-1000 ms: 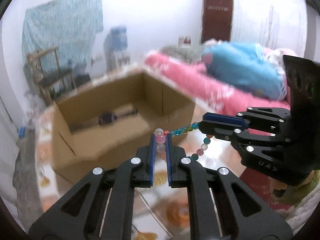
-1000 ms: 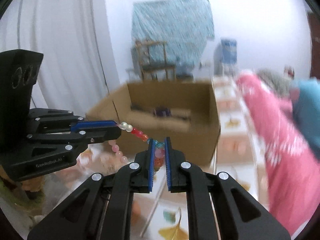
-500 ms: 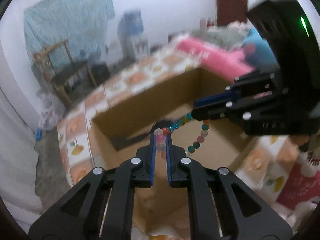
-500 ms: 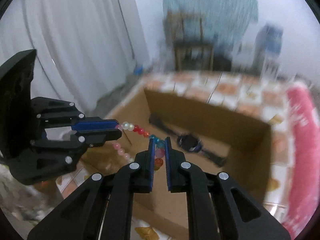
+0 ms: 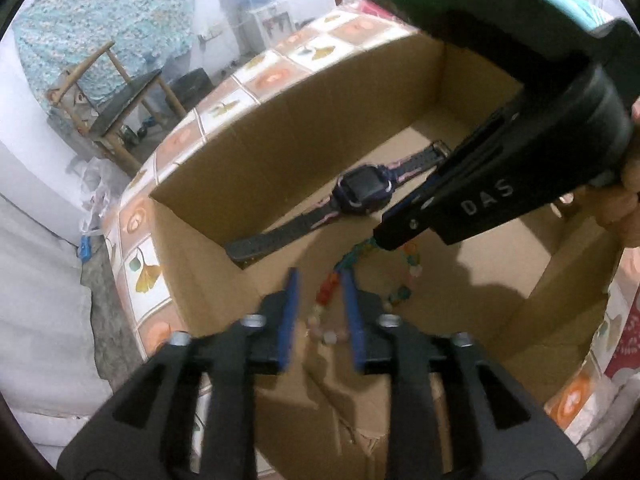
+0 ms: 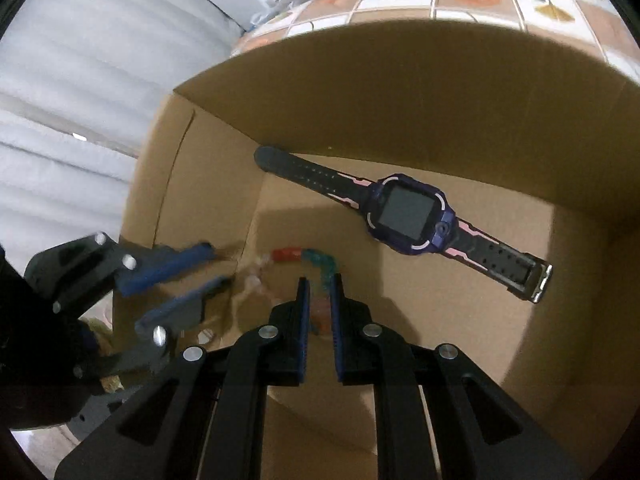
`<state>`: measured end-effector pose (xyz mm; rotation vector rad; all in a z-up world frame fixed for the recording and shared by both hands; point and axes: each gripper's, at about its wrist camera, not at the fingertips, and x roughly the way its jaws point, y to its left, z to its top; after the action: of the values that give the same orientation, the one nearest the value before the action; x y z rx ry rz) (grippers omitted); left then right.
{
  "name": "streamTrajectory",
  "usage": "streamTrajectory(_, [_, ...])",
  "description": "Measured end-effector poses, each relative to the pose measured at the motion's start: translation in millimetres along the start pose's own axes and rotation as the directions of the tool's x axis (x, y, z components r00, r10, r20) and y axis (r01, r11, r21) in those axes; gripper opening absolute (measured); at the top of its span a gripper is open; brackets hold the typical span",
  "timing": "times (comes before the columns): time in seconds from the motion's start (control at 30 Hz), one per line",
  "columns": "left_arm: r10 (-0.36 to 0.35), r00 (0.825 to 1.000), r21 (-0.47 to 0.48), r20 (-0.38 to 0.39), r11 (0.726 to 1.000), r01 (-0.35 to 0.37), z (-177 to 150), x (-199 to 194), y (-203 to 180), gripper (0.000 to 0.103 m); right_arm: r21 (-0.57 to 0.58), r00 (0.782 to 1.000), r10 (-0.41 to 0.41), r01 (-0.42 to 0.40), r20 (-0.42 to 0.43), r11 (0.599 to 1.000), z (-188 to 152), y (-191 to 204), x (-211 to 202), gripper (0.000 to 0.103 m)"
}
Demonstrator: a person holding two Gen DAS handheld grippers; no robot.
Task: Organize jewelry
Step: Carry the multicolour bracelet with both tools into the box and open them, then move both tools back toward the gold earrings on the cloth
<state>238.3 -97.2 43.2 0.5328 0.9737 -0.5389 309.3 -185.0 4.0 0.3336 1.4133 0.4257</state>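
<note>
I see the bead bracelet down inside the cardboard box, its red, teal and pale pink beads blurred and looping over the box floor. A dark purple smartwatch with a black-and-pink strap lies flat, face up, farther back on the same floor.

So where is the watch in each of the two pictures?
Left wrist view: the watch lies on the cardboard box floor, just above centre, beyond the bead bracelet.
Right wrist view: the watch lies right of centre, strap running diagonally from upper left to lower right.
Shared landmark: the bead bracelet's red beads, seen ahead of the fingers in both views.
</note>
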Motion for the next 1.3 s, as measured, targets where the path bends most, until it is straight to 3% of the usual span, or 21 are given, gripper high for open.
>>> streamTrajectory(0.13, [0.015, 0.998, -0.02, 0.053, 1.0, -0.014, 2, -14, 5, 0.034, -0.01, 0.998, 0.003, -0.003, 0.062, 1.0, -5, 2, -19, 0.011])
streamTrajectory(0.2, [0.026, 0.994, -0.044, 0.11, 0.999, -0.021, -3, -36, 6, 0.039, -0.052, 0.99, -0.012, 0.02, 0.143, 0.998, -19, 12, -48, 0.012])
streamTrajectory(0.27, [0.035, 0.986, -0.066, 0.164, 0.998, -0.024, -9, -59, 5, 0.046, -0.101, 0.972, -0.026, 0.051, 0.232, 0.994, -39, 21, -81, 0.02])
streamTrajectory(0.33, [0.04, 0.97, -0.092, 0.24, 0.996, -0.018, -22, -92, 2, 0.056, -0.17, 0.931, -0.045, 0.113, 0.362, 0.979, -73, 34, -120, 0.041])
streamTrajectory(0.4, [0.045, 0.953, -0.113, 0.3, 0.994, -0.012, -39, -118, -3, 0.063, -0.212, 0.878, -0.069, 0.19, 0.473, 0.959, -112, 40, -150, 0.048])
streamTrajectory(0.5, [0.042, 0.935, -0.154, 0.351, 0.988, 0.013, -69, -141, -12, 0.069, -0.224, 0.819, -0.087, 0.255, 0.567, 0.941, -174, 40, -174, 0.049])
streamTrajectory(0.57, [0.047, 0.932, -0.203, 0.358, 0.979, 0.029, -92, -146, -20, 0.07, -0.193, 0.807, -0.097, 0.253, 0.583, 0.948, -208, 32, -173, 0.049])
streamTrajectory(0.7, [0.048, 0.942, -0.322, 0.331, 0.945, 0.065, -137, -132, -38, 0.07, -0.074, 0.808, -0.17, 0.254, 0.564, 0.964, -265, 6, -149, 0.049])
streamTrajectory(0.8, [0.021, 0.954, -0.371, 0.3, 0.924, 0.096, -165, -115, -57, 0.07, 0.016, 0.864, -0.17, 0.185, 0.473, 0.983, -290, -15, -106, 0.049])
streamTrajectory(0.87, [0.004, 0.96, -0.374, 0.28, 0.921, 0.105, -178, -103, -71, 0.07, 0.063, 0.89, -0.172, 0.161, 0.422, 0.985, -300, -22, -82, 0.049])
streamTrajectory(0.97, [-0.043, 0.966, -0.375, 0.255, 0.916, 0.14, -192, -87, -88, 0.07, 0.092, 0.91, -0.171, 0.147, 0.378, 0.985, -309, -25, -58, 0.049])
streamTrajectory(1.07, [-0.1, 0.965, -0.374, 0.244, 0.908, 0.188, -195, -73, -101, 0.07, 0.064, 0.904, -0.193, 0.182, 0.383, 0.981, -311, -14, -49, 0.049])
streamTrajectory(1.17, [-0.105, 0.962, -0.35, 0.251, 0.917, 0.191, -192, -65, -110, 0.069, 0.02, 0.889, -0.207, 0.218, 0.409, 0.976, -313, -2, -48, 0.049])
streamTrajectory(1.3, [-0.115, 0.959, -0.323, 0.259, 0.925, 0.198, -183, -58, -117, 0.055, -0.032, 0.877, -0.222, 0.259, 0.426, 0.965, -305, 10, -42, 0.049])
